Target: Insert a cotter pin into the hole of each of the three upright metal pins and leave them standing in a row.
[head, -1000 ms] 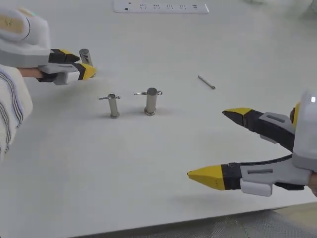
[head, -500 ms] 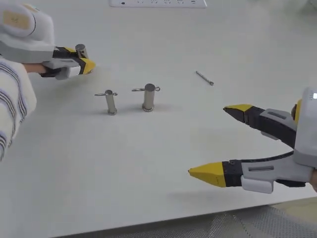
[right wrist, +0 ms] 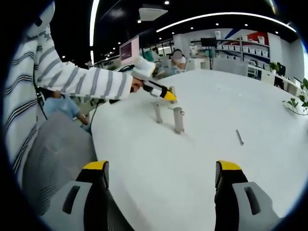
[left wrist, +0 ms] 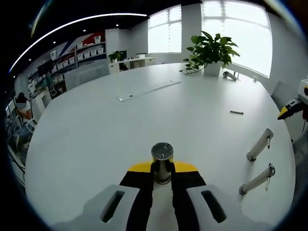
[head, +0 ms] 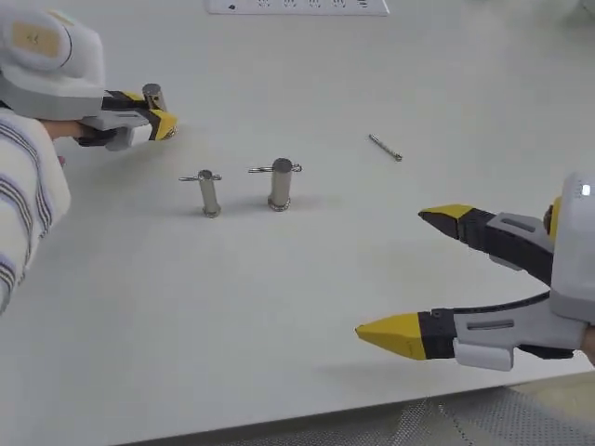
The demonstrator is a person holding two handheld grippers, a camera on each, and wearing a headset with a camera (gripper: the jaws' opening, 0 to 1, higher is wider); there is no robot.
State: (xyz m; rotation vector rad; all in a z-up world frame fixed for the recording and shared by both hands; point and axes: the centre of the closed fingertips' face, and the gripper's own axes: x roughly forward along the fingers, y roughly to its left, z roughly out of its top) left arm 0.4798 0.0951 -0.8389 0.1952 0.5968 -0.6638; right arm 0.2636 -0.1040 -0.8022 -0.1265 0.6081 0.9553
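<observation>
Left gripper (head: 156,111) sits at the far left of the table (head: 279,307), jaws pinched narrow on the third metal pin (head: 152,96). The left gripper view has that pin upright btw the two yellow-tipped jaws, round head poking up above them. Can't tell if its base touches the table or hangs just off it.

Right gripper (head: 400,272) is near right, jaws spread wide and empty, touching nothing. It's held above bare table, not far from the near edge.

Other two: left standing pin (head: 210,195) and right standing pin (head: 281,186) are upright side by side around mid-table, apart from each other. Each has a fitted cotter pin (head: 265,170) stuck crosswise through near the top. The held pin is left of and farther than both, so not in line w/ them rn.

Loose cotter pin (head: 385,148) lies flat on the table, right of the standing pair and a bit farther, well apart from both grippers.

Room: lots of open table btw the right gripper and the standing pair, same btw the pair and the loose cotter pin. White power strip (head: 297,6) runs along the far side, well clear of everything. Striped sleeve (head: 28,214) comes in at the left edge, nearer than the left gripper.
</observation>
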